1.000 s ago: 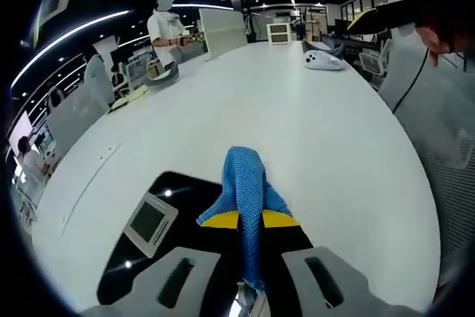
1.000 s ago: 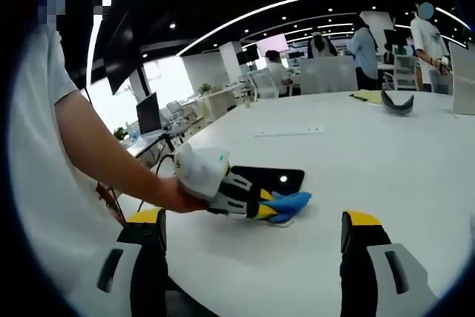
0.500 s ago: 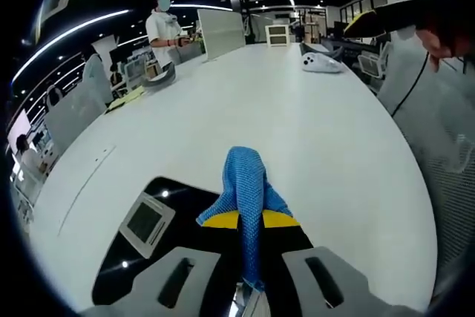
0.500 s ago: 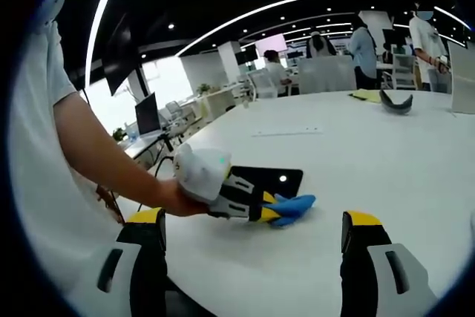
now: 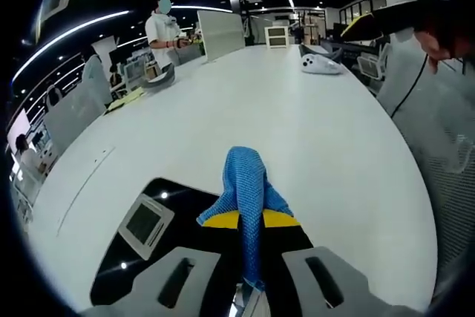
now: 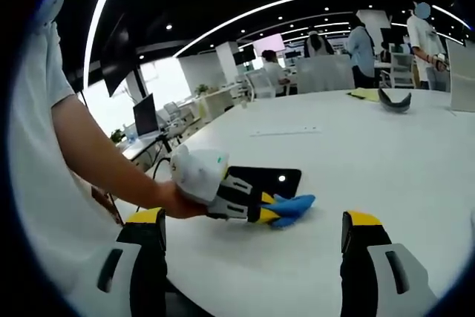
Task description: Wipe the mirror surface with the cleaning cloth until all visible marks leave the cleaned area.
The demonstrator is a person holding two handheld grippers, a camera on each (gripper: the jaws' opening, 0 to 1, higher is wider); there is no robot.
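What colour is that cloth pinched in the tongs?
Blue, with a fine woven texture. The cloth shows best in the left gripper view, clamped in the left gripper.

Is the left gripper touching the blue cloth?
Touching. In the left gripper view, the left gripper has its fingers shut on the blue cloth.

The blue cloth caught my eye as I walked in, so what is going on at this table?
A person is wiping a dark mirror that lies flat on the white table. Their left hand-held gripper is shut on a blue cloth, which sits at the mirror's edge, partly over the table. The right hand-held gripper is open and holds nothing, off to the side and pointed at the work.
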